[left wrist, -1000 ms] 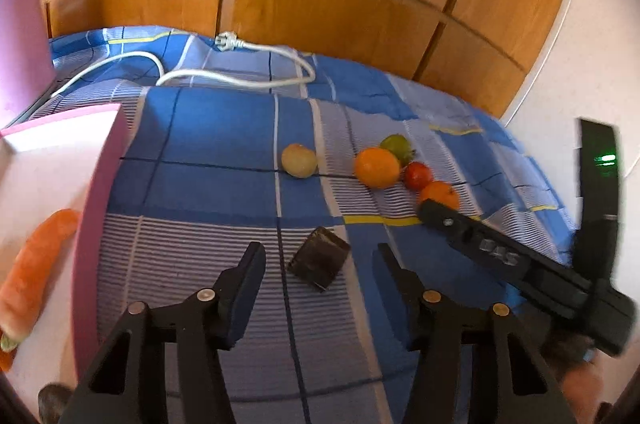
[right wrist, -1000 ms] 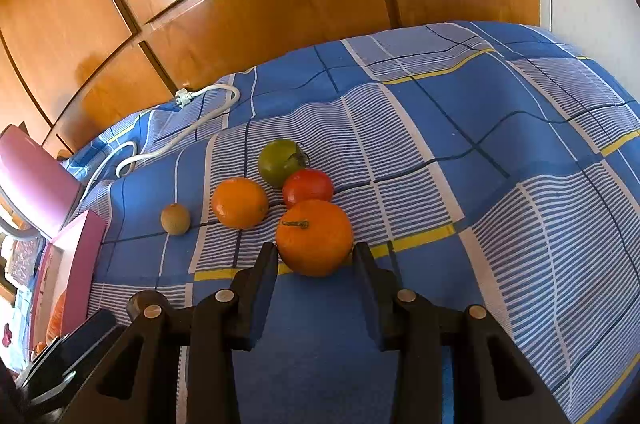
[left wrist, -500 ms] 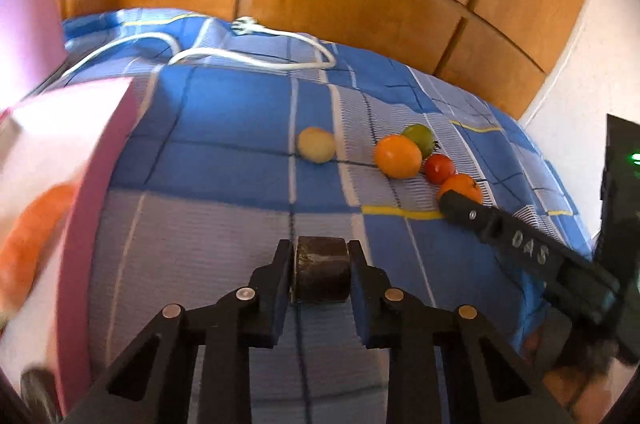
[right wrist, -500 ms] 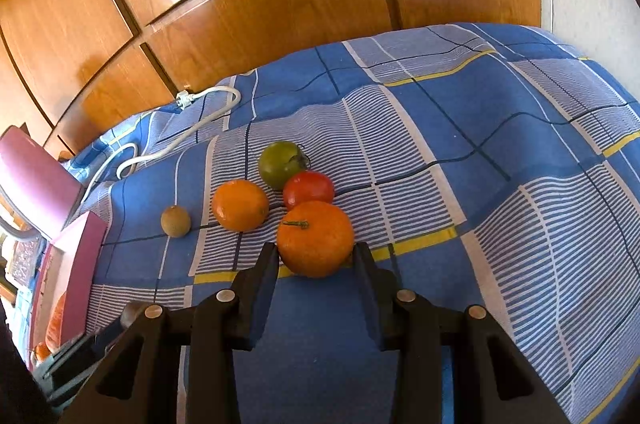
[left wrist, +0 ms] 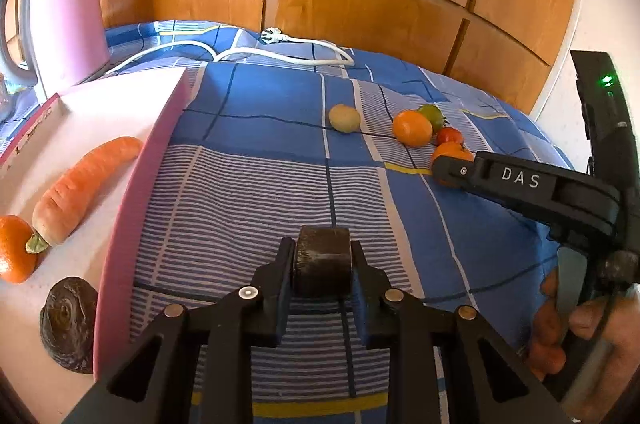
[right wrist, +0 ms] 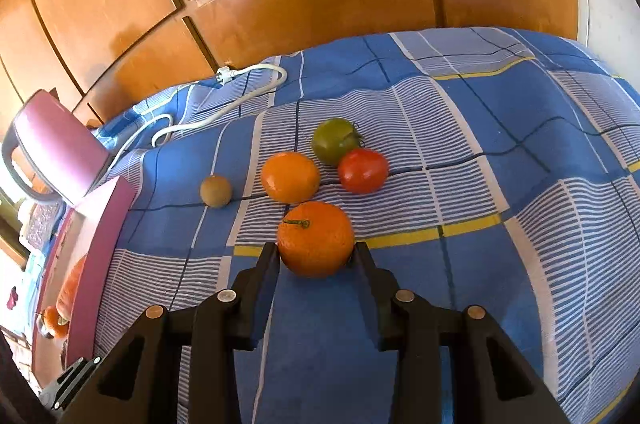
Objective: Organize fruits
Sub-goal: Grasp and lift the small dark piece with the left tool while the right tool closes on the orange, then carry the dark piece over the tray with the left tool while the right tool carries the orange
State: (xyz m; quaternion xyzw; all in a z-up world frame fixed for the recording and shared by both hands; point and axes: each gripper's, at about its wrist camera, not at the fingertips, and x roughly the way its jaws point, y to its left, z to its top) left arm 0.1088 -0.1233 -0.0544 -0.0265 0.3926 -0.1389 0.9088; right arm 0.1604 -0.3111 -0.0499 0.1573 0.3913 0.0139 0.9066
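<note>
My left gripper (left wrist: 322, 264) is shut on a dark brown chunk of fruit (left wrist: 322, 256), held just above the blue checked bedcover. To its left is a pink tray (left wrist: 132, 207) holding a carrot (left wrist: 80, 187), a small orange (left wrist: 14, 252) and a dark wrinkled fruit (left wrist: 68, 324). My right gripper (right wrist: 316, 252) has both fingertips against the sides of a stemmed orange (right wrist: 316, 238) resting on the cover. Behind it lie another orange (right wrist: 290, 177), a red tomato (right wrist: 363, 170), a green tomato (right wrist: 334, 140) and a kiwi (right wrist: 216, 190).
A pink kettle (left wrist: 68, 11) stands behind the tray at the far left. A white power cable (left wrist: 280, 51) with its plug lies along the back of the bed. Wooden wardrobe doors rise behind. A person's hand (left wrist: 580, 336) holds the right gripper's handle.
The left jaws shut on the dark chunk, which lay loose on the cover a second ago, and the gripper swung towards the tray. The right gripper has stayed around the orange.
</note>
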